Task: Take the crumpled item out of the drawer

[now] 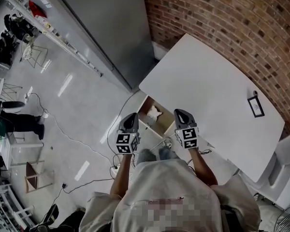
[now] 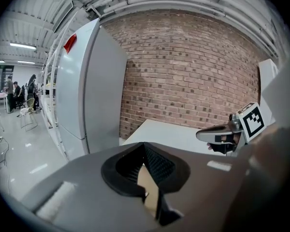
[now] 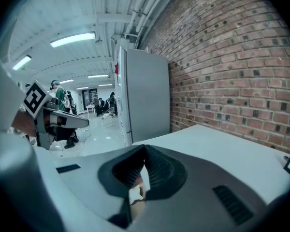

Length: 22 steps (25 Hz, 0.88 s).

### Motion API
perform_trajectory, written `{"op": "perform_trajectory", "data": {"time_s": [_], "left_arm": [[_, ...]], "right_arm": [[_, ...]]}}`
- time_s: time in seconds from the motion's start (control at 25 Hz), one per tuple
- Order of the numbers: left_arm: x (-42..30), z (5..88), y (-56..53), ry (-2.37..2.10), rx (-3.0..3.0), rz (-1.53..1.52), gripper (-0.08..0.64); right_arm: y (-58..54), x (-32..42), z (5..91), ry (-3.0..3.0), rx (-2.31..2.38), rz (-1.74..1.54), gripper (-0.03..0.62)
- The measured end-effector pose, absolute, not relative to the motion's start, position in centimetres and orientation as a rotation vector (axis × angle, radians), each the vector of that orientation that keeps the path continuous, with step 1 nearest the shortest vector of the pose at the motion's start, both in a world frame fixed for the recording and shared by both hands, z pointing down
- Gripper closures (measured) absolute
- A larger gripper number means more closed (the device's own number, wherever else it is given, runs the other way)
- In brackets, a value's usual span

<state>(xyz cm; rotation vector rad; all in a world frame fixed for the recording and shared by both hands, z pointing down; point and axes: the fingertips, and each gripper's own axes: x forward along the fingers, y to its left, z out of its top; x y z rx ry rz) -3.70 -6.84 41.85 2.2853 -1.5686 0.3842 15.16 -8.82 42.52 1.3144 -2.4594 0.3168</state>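
Note:
An open wooden drawer sticks out from under the white table. In it lies the crumpled white item. My left gripper hangs above the drawer's left side, and my right gripper hangs over its right side, near the table's edge. The item lies between them, untouched. In the left gripper view the left gripper has its jaws together at the tips with nothing held. The right gripper looks the same in the right gripper view. Each view shows the other gripper off to one side.
A tall grey cabinet stands left of the table against the brick wall. A small black-framed card lies on the table's far right. Cables trail over the floor. A white chair stands at the right.

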Motion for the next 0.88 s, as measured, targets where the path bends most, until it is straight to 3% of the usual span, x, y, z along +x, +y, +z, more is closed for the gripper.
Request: {"op": "perform_trajectory", "data": {"time_s": [0.88], "left_arm": [[-5.4, 54.8, -4.7, -1.46, 2.142, 0.514, 0.551]], "right_arm": [[-3.2, 12.2, 56.5, -2.352, 1.072, 0.526, 0.58]]}}
